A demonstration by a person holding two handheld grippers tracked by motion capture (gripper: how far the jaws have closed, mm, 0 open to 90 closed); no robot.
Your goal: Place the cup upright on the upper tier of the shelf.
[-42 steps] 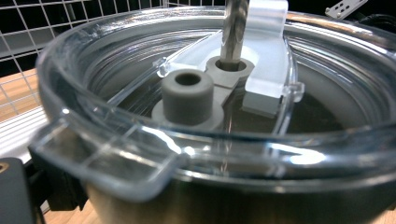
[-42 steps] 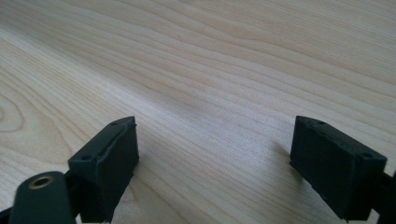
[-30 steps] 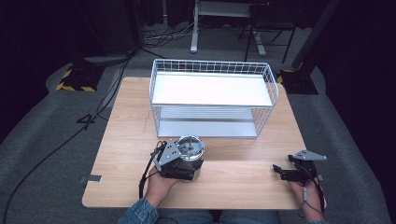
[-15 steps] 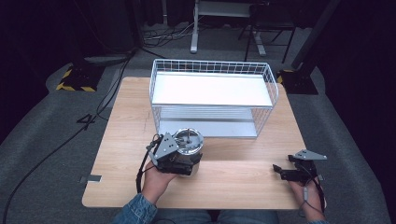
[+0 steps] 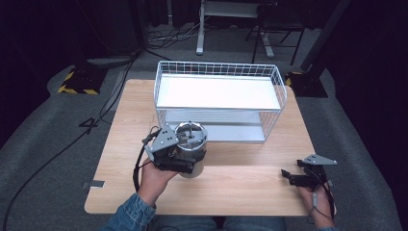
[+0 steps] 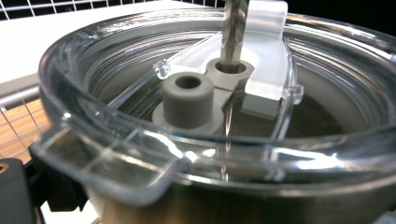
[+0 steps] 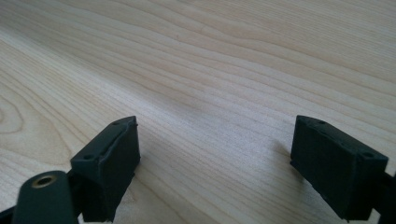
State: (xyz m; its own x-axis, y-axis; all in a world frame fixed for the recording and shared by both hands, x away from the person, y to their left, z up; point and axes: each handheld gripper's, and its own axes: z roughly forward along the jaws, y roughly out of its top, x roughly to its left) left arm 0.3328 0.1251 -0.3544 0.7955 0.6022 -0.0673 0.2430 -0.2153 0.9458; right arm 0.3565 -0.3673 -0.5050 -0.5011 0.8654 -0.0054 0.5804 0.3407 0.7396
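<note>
So I have the left claw (image 5: 179, 156) clamped on the steel cup (image 5: 190, 149), lower centre of the high view, just before the wire rack (image 5: 219, 98); shelving it remains, I judge. Right claw (image 7: 215, 158) spread, idle on the counter (image 5: 240, 187).

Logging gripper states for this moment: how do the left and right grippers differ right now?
The left gripper is clamped on a steel tumbler with a clear lid, while the right gripper holds nothing, its jaws spread wide. The left is in front of the wire rack; the right sits low over bare table near the front right corner. Both are hand-held.
</note>
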